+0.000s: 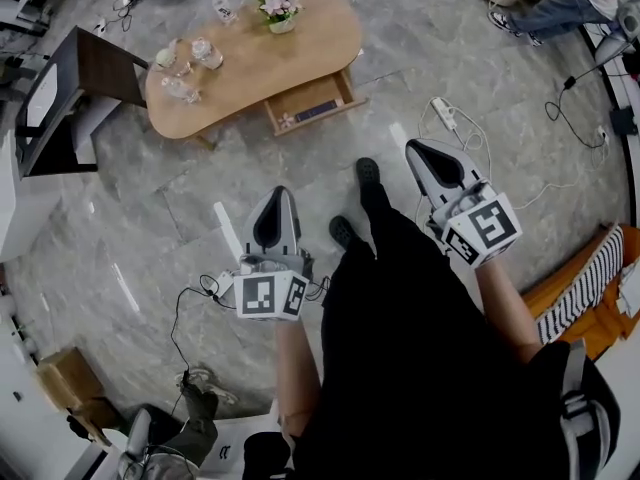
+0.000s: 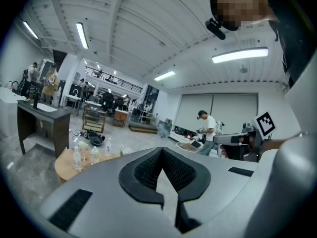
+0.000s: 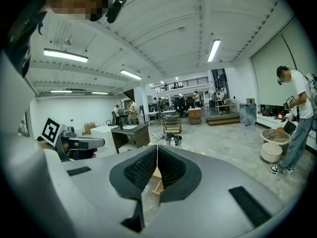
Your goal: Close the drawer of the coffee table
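Wooden drawer (image 1: pixel 310 103) stuck out open from tabletop (image 1: pixel 250 63), well ahead. My left claw (image 1: pixel 281 196) and right claw (image 1: pixel 418 150) were both pinched shut, empty. Needed closer approach, then square push on front.

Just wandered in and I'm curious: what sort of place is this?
Probably a big lab or workshop hall: strip lights overhead, loose cables on the floor, a coffee table.

Drawer (image 1: pixel 347 91) contents (image 1: pixel 314 111) indiscernibly small
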Demonstrator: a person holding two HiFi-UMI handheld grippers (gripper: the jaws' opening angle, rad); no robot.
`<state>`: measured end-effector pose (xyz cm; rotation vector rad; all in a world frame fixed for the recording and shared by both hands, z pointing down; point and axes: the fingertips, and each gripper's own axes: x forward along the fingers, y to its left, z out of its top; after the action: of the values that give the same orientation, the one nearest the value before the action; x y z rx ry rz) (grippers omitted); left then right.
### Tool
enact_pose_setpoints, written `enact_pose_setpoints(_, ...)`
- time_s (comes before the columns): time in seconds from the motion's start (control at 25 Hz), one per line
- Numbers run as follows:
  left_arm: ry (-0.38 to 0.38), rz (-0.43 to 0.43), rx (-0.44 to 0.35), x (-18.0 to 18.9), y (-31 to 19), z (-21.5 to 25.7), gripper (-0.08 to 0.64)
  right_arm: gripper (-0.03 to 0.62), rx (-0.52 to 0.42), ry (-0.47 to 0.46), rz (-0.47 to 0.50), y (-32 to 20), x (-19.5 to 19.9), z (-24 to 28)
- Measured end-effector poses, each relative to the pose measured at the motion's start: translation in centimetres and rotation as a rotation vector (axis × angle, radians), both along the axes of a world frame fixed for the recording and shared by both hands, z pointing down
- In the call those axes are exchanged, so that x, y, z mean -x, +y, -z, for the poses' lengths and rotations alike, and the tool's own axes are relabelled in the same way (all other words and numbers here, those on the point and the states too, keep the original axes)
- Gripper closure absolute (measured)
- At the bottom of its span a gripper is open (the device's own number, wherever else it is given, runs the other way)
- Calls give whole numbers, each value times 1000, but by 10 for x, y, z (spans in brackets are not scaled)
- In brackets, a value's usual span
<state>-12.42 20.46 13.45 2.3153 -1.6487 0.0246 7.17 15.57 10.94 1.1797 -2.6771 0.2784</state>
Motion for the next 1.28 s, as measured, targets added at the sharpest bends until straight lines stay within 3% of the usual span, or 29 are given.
enact_pose_setpoints(0.36, -35, 69, -1, -6, -73, 6, 546, 578, -1, -9, 92, -101, -4, -10)
enact_pose_setpoints(0.6, -68, 158, 63, -18, -108, -23, 546, 578, 65, 7, 178, -151, -14, -47)
enact_pose_setpoints(0.92, -69, 218, 172, -17, -154, -87, 546, 578, 127, 37, 234, -206, -9, -115)
enact_pose_setpoints(1.28, -87, 158, 264, -2, -210, -203, 546, 578, 154, 148, 233, -248, -16, -224)
